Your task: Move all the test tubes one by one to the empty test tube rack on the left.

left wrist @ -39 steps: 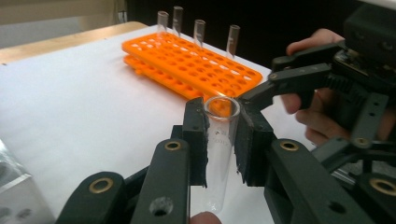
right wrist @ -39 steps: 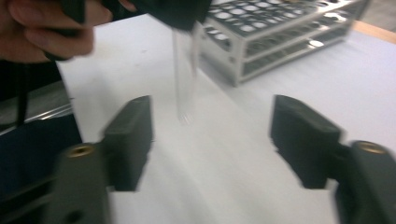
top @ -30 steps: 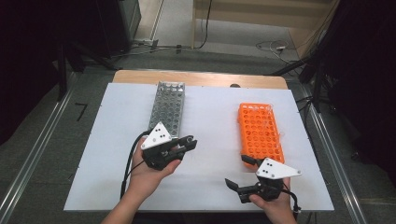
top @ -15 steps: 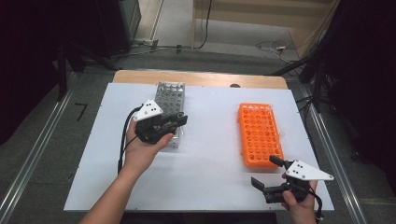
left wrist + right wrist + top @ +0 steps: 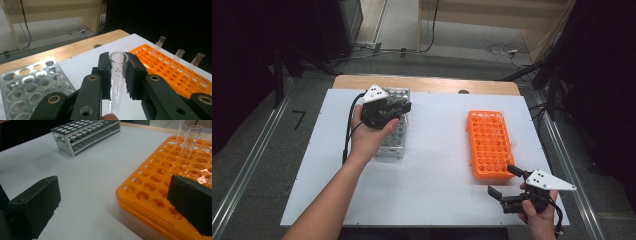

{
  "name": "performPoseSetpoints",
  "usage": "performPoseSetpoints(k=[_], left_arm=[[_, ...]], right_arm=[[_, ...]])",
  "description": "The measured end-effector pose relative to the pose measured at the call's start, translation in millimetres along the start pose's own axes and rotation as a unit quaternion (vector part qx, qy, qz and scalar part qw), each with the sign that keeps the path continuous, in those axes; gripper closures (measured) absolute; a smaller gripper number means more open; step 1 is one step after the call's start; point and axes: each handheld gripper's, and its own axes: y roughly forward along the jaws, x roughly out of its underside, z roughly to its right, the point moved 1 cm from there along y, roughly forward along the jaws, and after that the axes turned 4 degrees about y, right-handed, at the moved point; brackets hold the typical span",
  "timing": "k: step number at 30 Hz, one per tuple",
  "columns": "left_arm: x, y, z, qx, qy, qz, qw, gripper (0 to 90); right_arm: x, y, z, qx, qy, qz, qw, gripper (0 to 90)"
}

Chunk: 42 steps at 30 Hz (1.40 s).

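In the left gripper view a clear glass test tube (image 5: 118, 75) stands between the two black jaws of the left gripper (image 5: 119, 75), its open rim up and its rounded end near the bottom edge of the frame, just above a fingertip. The pads (image 5: 106, 75) press on it from both sides a little below the rim, so the left gripper is clenched on the tube. In the high view that gripper (image 5: 398, 107) sits in the upper left of the frame, over the far end of the aluminium tube rack (image 5: 393, 145).

The right gripper (image 5: 504, 182) rests low in the lower right of the high view, just beside the near end of the orange tube rack (image 5: 488, 145). In the right gripper view its jaws stand wide apart with nothing between them: released.

The tube looks light, stiff, smooth and breakable. Thin glass like this will probably slide in a weak grip and crack under a hard squeeze or a sideways knock against a hole's edge. The hold just under the rim seems sound: it leaves the long lower part free to enter a hole. A few more tubes (image 5: 179, 55) stand upright in the orange rack at the right of the left gripper view.
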Motion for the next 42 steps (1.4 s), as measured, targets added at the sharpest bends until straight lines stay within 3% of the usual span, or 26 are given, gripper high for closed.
performPoseSetpoints(k=[13,22,27,32,38,42], left_arm=[[-17.3,31.8,-40.3,-0.036,-0.033,0.005,0.9988,76.0],[-31.4,58.4,-60.9,-0.066,-0.040,0.005,0.9970,76.1],[-32.3,76.2,-72.0,-0.089,-0.041,-0.002,0.9952,76.0],[-31.6,89.5,-82.6,-0.119,-0.048,-0.005,0.9918,76.0],[-27.0,103.0,-91.5,-0.130,-0.055,-0.014,0.9899,76.0],[-23.6,109.3,-91.9,-0.145,-0.048,-0.018,0.9882,76.0]], right_arm=[[0.3,-1.4,4.8,0.003,0.009,0.004,0.9999,0.0],[0.3,-2.4,5.6,0.008,0.009,0.005,0.9999,0.0],[0.7,-2.8,6.5,0.009,0.013,0.006,0.9999,0.0],[0.8,-3.8,7.1,0.009,0.014,0.008,0.9998,0.0],[1.4,-4.6,8.7,0.005,0.015,0.009,0.9998,0.0],[1.1,-4.6,10.0,0.004,0.017,0.011,0.9998,0.0]])
